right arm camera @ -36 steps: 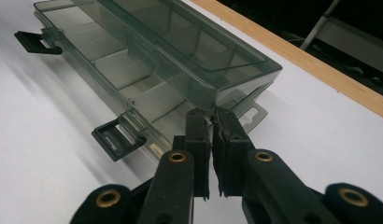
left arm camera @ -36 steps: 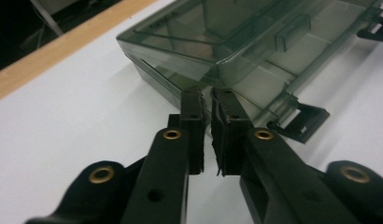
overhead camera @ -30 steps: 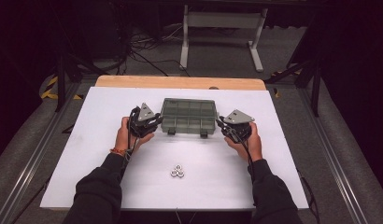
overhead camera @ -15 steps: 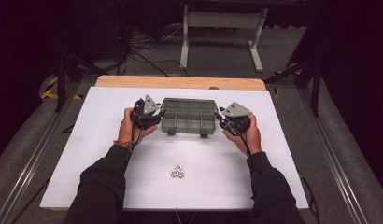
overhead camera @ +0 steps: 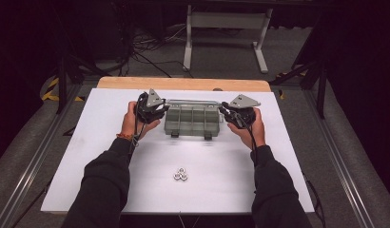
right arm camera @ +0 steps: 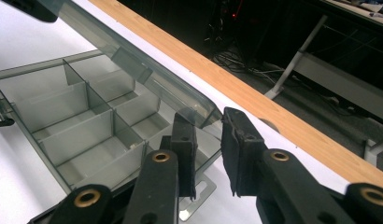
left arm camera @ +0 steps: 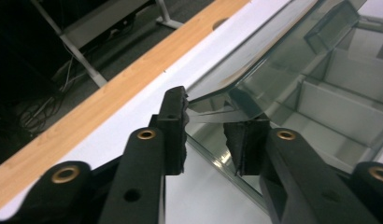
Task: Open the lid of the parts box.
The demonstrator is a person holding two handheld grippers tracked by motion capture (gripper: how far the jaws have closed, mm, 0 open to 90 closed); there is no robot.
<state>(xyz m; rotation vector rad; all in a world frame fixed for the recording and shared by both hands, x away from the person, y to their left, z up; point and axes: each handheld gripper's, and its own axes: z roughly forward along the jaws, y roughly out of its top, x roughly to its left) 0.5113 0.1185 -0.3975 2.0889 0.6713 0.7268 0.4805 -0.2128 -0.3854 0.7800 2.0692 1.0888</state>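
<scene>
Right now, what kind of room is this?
Probably a lab or workshop for recording. A white table holds a compartment box and small metal nuts, with cables on the dark floor behind.

high view: overhead, forward-down | gripper views: close, sharing organizer box (overhead camera: 191,119)

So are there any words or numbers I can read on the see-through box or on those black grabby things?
None: no words, numbers or labels can be read.
The clear compartment box has a plain lid and plain dividers.
The left hand-held gripper and the right hand-held gripper carry no print.
The small metal pieces on the white table are too small to tell.
</scene>
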